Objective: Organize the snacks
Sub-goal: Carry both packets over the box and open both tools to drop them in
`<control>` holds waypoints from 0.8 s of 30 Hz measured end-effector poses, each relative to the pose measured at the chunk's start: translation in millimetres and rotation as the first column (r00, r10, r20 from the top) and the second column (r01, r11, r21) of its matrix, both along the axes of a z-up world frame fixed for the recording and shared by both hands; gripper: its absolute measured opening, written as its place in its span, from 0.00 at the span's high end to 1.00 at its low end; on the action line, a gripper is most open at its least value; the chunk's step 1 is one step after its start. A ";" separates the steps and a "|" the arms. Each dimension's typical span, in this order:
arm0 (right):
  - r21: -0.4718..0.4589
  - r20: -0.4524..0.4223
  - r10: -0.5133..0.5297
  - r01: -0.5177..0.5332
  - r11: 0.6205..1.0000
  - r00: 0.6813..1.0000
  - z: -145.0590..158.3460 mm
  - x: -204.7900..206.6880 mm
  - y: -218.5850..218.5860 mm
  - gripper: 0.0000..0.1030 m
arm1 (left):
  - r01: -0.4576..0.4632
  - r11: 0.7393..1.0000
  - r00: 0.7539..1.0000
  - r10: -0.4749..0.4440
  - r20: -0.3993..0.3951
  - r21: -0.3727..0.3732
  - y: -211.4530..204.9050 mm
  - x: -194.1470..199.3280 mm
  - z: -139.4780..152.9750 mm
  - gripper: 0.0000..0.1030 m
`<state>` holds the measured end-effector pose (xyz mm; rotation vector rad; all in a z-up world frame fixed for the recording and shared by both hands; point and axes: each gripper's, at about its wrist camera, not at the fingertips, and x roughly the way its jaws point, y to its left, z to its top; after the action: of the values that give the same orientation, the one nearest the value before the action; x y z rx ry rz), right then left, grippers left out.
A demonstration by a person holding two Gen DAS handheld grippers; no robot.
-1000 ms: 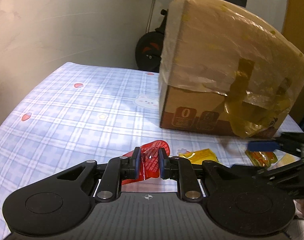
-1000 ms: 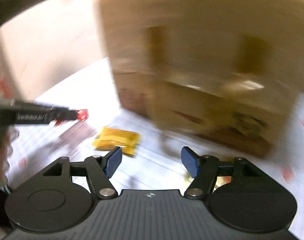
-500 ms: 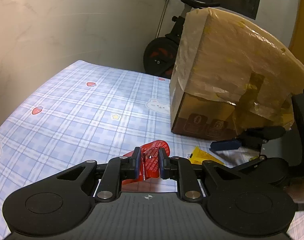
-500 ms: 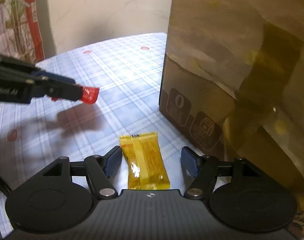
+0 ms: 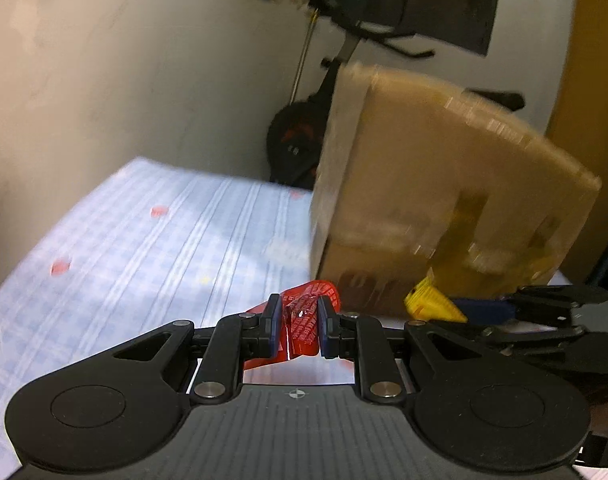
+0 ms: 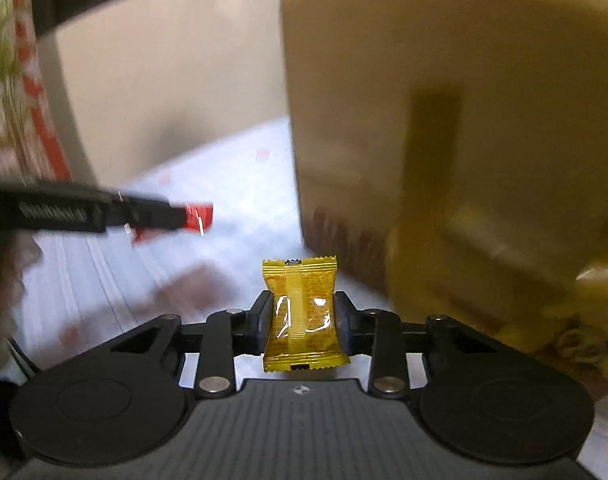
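The right gripper [image 6: 302,326] jaws, just closed, are clamped across a yellow snack packet [image 6: 300,312], long axis pointing away. A red packet [image 5: 302,320] is pinched in the left gripper [image 5: 300,326]. The taped cardboard box [image 6: 443,128] lies ahead, nearer the right.

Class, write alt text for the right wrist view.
The right hand-held gripper is shut on a yellow snack packet above a checked tablecloth. A taped cardboard box stands ahead; the left hand-held gripper holds a red packet.
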<state>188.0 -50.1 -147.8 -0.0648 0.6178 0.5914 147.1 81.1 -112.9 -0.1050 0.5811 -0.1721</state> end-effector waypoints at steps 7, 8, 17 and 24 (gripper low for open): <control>0.113 0.205 -0.038 0.015 0.994 0.978 78.7 -17.8 -30.5 0.67 | 0.060 0.998 0.981 -0.055 0.184 -0.023 -10.6 -3.3 67.2 0.81; 0.125 0.231 -0.040 0.011 0.992 0.972 88.4 -19.5 -33.7 0.67 | 0.070 0.997 0.976 -0.064 0.209 -0.022 -12.6 -2.6 76.9 0.81; 0.146 0.358 -0.153 0.107 0.984 0.921 143.8 8.3 -57.4 0.67 | 0.181 0.983 0.928 -0.180 0.326 0.028 -57.8 43.0 133.9 0.81; 0.095 0.284 -0.356 0.343 0.935 0.890 137.1 55.2 -87.2 0.67 | 0.212 0.974 0.944 -0.226 0.242 0.080 -104.8 107.0 116.6 0.81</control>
<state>243.2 -137.3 -10.7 -0.0007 0.3105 0.2354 254.2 -23.7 3.7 0.0340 0.3439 -0.3808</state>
